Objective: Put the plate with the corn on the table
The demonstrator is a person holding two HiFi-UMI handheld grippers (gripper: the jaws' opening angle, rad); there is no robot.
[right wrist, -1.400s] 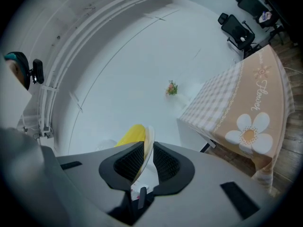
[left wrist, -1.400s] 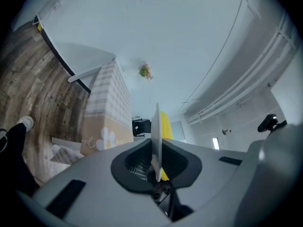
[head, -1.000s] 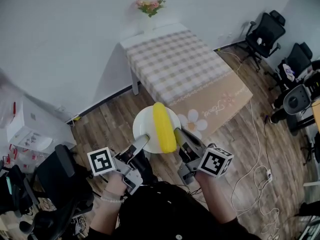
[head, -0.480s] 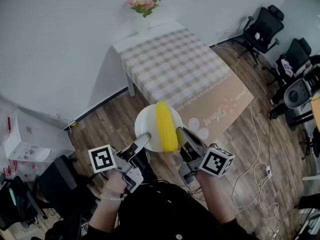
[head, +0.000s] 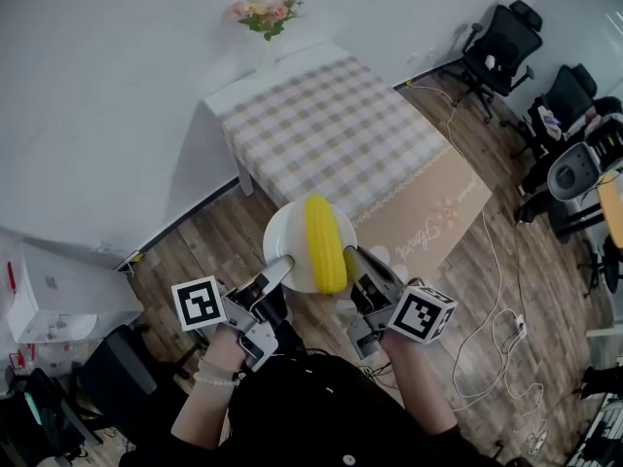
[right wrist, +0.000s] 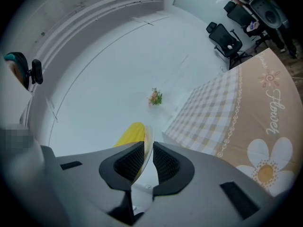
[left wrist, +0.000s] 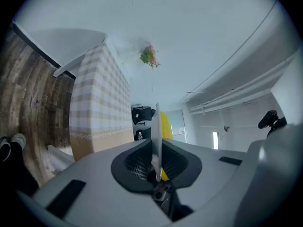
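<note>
Head view: white plate is held in the air over the wood floor, in front of the near corner of the table and not on its top. Yellow corn cob lies along the plate's right half, lengthwise toward the table. Left gripper pinches the plate's near-left rim. Right gripper pinches the near-right rim, just beside the cob's near end. Left gripper view confirms both pads clamped on the thin plate edge, with corn showing beyond the rim. Right gripper view shows likewise: jaws closed on the rim, corn to its left. Table carries a checked cloth with a tan flowered border hanging over the near side. Bunch of flowers stands at its far corner by the wall. Office chairs stand at far right, well apart from the table
</note>
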